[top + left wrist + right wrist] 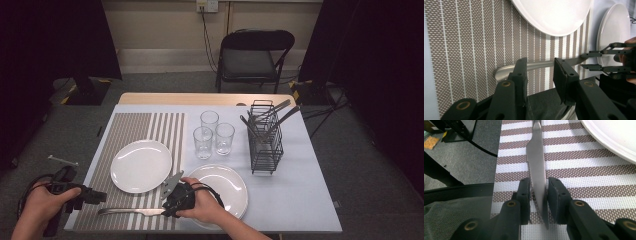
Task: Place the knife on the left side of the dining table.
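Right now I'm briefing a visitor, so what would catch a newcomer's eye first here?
Probably the table knife lying along the striped placemat at the near edge, its blade between the jaws of the right gripper. Next, two white plates, three glasses behind them, and a black wire cutlery rack to the right.

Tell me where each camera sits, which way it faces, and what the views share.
High view: above the table's near side, looking forward and down on the striped placemat; both hands enter below, left gripper and right gripper.
Left gripper view: rides the left gripper, looking along the mat at the steel table knife; its own jaws show, the right gripper beyond.
Right gripper view: rides the right gripper, looking down the blade; own jaws flank it.
Shared: knife, mat, white round plate.
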